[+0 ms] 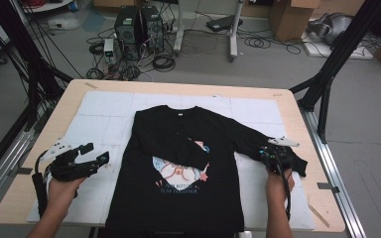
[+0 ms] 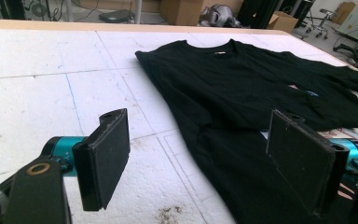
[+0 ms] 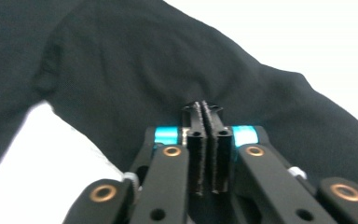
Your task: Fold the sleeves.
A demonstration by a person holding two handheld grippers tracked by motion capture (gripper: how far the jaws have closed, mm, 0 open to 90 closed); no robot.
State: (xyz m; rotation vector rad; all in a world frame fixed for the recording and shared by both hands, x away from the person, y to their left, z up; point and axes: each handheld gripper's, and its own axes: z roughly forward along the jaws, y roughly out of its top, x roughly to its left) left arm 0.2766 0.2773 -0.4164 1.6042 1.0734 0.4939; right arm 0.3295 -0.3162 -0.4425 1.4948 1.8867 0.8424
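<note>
1. Table (image 1: 297,124): from the high view I see a wooden top covered with a white mat (image 1: 99,111).
2. Black T-shirt (image 1: 178,193): it lies flat at the centre of the mat, collar away from me, printed front up. Its left sleeve is folded across the chest; its right sleeve (image 1: 250,141) stretches out toward the table's right edge.
3. Left gripper (image 1: 98,153): I hold it just beside the shirt's left hem, above bare mat. In the left gripper view its jaws stand wide apart with nothing between them.
4. Right gripper (image 3: 207,108): it sits on the right sleeve near the cuff. Its jaws are pressed together, pinching a fold of the sleeve fabric.
</note>
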